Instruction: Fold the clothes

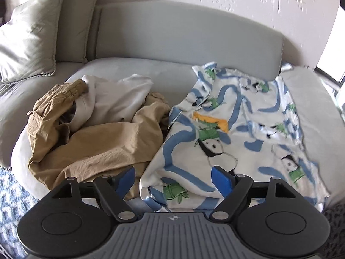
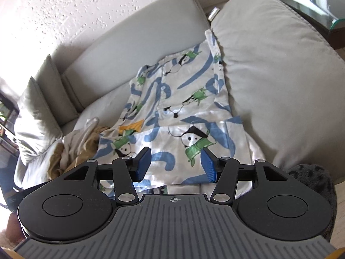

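We saw the left gripper with its blue-padded jaws spread wide and nothing clamped between them, hovering above the near edge of the pale grey rounded sofa. Below the gap lay the near hem of the white panda-print garment with blue swirls and green bamboo, spread toward the sofa's right end; we could not tell whether the pads brushed the cloth. The right gripper stood parted too, less widely, holding nothing, over the same garment close to the sofa's front edge. To the left of that garment, touching it, sat a crumpled heap of tan trousers with a cream cloth on top, and grey-green cushions leaned at the sofa's far left corner.
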Motion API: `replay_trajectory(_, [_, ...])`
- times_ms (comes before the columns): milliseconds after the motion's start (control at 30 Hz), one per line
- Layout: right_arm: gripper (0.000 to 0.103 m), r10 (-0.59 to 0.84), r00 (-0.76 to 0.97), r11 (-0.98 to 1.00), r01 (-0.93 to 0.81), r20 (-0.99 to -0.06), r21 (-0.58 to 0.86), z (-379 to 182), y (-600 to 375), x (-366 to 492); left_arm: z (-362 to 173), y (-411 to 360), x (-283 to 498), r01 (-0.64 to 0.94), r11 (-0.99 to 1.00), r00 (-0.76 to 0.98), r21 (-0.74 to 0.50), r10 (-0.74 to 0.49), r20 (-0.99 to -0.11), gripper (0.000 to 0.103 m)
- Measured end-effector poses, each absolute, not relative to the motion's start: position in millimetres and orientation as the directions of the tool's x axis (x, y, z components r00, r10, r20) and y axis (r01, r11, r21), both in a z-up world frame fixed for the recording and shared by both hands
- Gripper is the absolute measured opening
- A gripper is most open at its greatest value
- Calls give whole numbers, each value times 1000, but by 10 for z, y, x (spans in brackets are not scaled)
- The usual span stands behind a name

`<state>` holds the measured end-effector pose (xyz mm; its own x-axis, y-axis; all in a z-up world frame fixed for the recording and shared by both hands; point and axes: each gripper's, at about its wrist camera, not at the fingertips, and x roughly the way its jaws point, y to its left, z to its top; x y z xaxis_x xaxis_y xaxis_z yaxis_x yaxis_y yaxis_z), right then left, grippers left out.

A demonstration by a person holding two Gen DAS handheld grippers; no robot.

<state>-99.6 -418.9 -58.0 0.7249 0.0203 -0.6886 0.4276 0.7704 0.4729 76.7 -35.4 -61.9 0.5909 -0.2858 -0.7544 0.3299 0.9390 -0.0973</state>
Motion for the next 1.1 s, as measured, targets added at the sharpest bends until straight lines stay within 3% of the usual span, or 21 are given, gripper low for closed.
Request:
replay_trajectory(233, [57, 55, 734, 761, 409, -677, 504, -605, -4161, -985, -527, -494, 546, 367, 922, 595, -123, -335, -731, 86])
replay_trajectory(533, [57, 75, 734, 737, 415, -675, 533, -660, -4208, -1045, -556, -578, 399, 329, 938, 600, -112, -299, -742, 86])
replay_trajectory(700, [57, 72, 740, 735, 414, -669, 537, -651, -4216, -1068, -563, -535, 448, 305, 935, 569, -180, -330, -753, 86])
replay_trajectory(1100, [58, 83, 736, 733, 412, -672, 541, -668, -4211, -1045, -594, -575, 437, 303, 940, 565, -155, -308, -766, 86])
